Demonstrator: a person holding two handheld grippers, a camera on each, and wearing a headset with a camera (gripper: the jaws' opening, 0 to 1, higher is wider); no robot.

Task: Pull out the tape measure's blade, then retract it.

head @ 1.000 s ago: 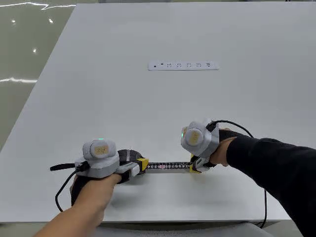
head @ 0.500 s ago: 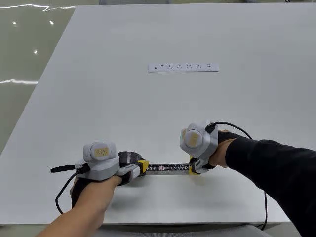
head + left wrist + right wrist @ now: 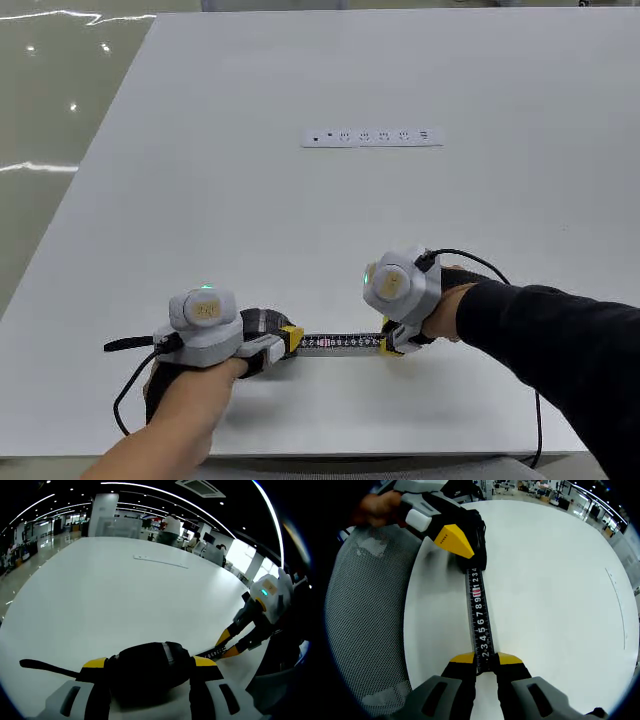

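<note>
One big white tabletop has a power strip toward its far edge. Near the front edge, the left gripper squeezes the black tape measure. The right gripper pinches the end of its blade, which sticks out a little.

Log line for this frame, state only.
left gripper: shut on tape measure case | right gripper: shut on blade tip | blade: partly out, numbers up
</note>
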